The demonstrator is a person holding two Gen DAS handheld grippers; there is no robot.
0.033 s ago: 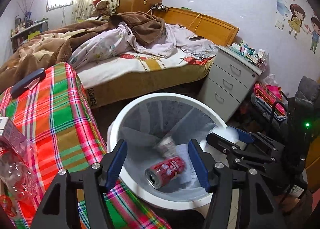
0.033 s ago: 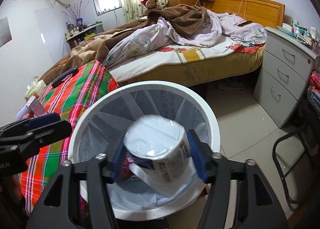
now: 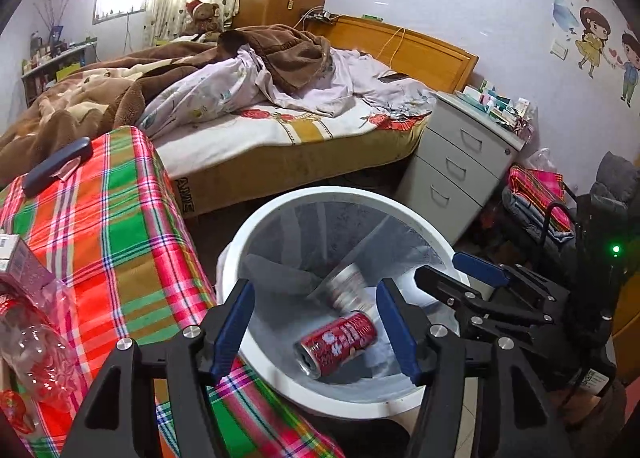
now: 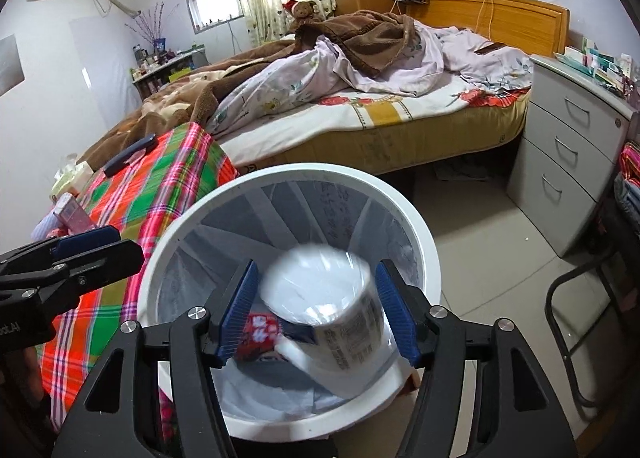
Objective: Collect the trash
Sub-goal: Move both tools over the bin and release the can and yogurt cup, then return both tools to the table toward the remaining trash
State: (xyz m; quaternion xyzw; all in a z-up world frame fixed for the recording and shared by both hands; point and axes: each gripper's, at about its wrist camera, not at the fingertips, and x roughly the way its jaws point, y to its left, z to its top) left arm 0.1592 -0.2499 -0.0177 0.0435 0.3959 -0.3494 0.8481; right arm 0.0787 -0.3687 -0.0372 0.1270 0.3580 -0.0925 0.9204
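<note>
Nothing's moved really, both grippers [image 3: 316, 328] [image 4: 316, 308] hang over the bin [image 4: 416, 226], jaws opening, blurry cup [image 4: 332, 322] dropping free between the right's.

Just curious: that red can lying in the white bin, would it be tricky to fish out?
Probably light: the red can looks like an empty drink tin. It lies on its side, so a nudge may roll it. Its smooth round wall might slip.

A motion-blurred white cup [image 4: 328, 310] hides most of the red can [image 4: 260, 332]; its label print is unreadable.
</note>
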